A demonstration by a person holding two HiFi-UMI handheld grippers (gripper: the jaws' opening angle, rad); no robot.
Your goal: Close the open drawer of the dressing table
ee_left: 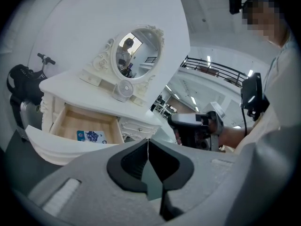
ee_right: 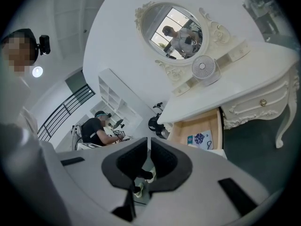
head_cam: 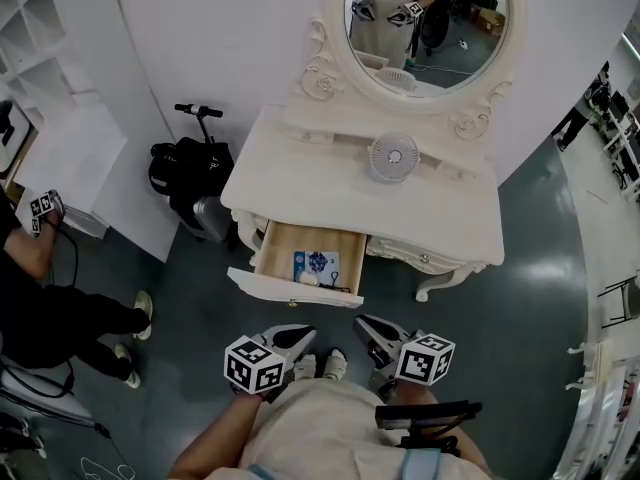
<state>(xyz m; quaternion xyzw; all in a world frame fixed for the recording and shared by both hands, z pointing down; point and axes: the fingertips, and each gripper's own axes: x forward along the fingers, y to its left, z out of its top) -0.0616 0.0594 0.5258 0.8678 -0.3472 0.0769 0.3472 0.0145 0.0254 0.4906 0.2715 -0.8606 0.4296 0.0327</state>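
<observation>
Drawer [head_cam: 283, 252] stands pulled out of the dressing table [head_cam: 330, 203], holding a blue-printed card [head_cam: 317, 265]. In front of that table, clear of it, the left gripper [ee_left: 148, 141] has its jaws pressed together, and the right gripper [ee_right: 149, 140] has its jaws drawn to a thin slit.

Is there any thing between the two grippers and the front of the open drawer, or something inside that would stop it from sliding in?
Nothing visible. Only bare floor lies between the left gripper, the right gripper and the drawer front. The flat packet lies low inside it.
</observation>
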